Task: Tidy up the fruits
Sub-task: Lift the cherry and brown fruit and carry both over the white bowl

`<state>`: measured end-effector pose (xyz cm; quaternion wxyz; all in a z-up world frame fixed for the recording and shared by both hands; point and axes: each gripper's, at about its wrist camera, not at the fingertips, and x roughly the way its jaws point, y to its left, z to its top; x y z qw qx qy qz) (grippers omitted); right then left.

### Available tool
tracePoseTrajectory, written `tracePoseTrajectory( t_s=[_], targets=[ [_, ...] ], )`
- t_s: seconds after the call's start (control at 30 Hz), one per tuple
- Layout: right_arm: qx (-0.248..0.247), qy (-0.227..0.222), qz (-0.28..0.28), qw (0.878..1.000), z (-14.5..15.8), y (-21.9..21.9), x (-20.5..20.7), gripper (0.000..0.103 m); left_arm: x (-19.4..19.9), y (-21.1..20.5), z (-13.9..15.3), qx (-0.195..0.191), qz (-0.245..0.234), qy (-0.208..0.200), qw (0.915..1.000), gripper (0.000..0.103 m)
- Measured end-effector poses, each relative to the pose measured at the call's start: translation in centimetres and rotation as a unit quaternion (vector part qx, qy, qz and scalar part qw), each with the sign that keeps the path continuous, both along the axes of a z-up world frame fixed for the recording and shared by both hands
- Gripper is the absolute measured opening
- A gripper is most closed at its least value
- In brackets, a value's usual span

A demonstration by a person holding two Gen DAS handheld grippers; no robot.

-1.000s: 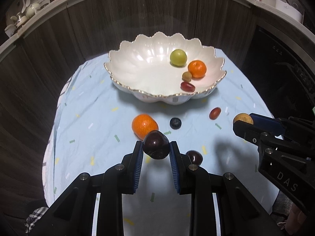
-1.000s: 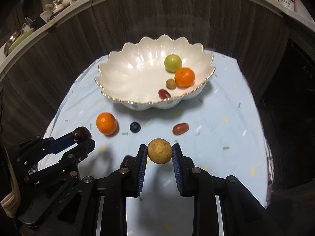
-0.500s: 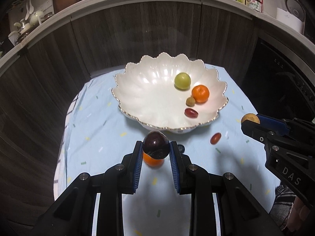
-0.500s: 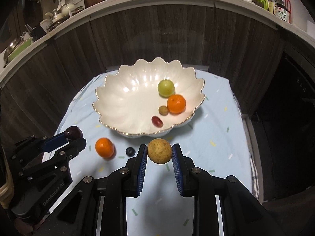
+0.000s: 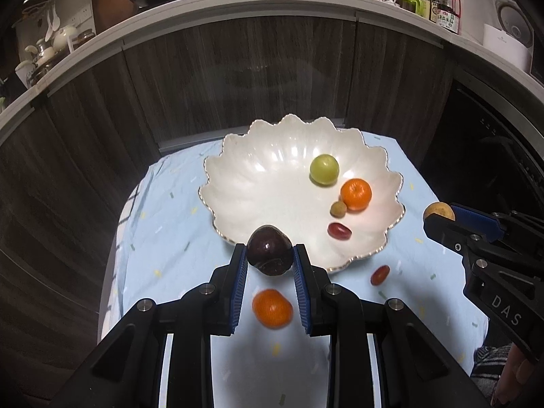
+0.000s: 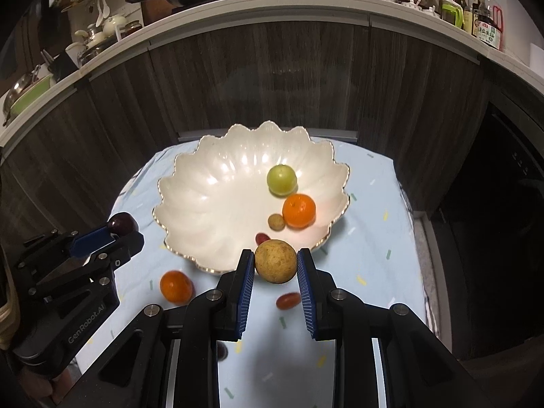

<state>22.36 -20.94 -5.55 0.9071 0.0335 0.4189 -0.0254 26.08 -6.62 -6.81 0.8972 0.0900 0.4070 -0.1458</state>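
Both hands are up over the table (image 5: 163, 238), its pale blue cloth spread under everything, and the big scalloped white bowl (image 5: 258, 156) sits at the far end, well within reach. Four fruits lie in its right half already, so the open left side is the place to aim for. The left gripper (image 5: 269, 255) pinches a dark plum (image 5: 269, 253) between its blue pads, hanging just short of the bowl's near rim. The right gripper (image 6: 275, 261) pinches a tan round fruit (image 6: 275, 261) the same way, also at the near rim. To do this well, I'd say carry each fruit on past the gold edge, sink low over the bowl floor, then part the jaws gently so nothing rolls or bounces out. Keep the two grippers apart as they go in. Left on the cloth: an orange mandarin (image 5: 272, 307) and a small red grape tomato (image 5: 379, 274), next to collect.
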Motion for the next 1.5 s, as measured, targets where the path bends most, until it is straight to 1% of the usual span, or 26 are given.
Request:
tracePoseTrajectory(
  t_s=[0.23, 0.43, 0.9, 1.5],
  targets=[
    [-0.002, -0.008, -0.001, 1.0, 0.4, -0.3, 1.7, 0.027, 1.8, -0.1, 0.3, 0.0, 0.004, -0.007, 1.0, 0.027],
    [-0.002, -0.008, -0.003, 1.0, 0.2, -0.6, 3.1, 0.027, 3.3, -0.2, 0.2, -0.001, 0.006, -0.008, 0.9999, 0.027],
    [0.004, 0.005, -0.01, 1.0, -1.5, -1.4, 6.1, 0.027, 6.4, -1.0, -1.3, 0.001, 0.01, 0.002, 0.9999, 0.027],
    [0.011, 0.027, -0.014, 0.999, -4.1, -1.9, 8.8, 0.027, 9.6, -1.2, -3.7, 0.0, 0.02, 0.022, 0.9996, 0.027]
  ],
)
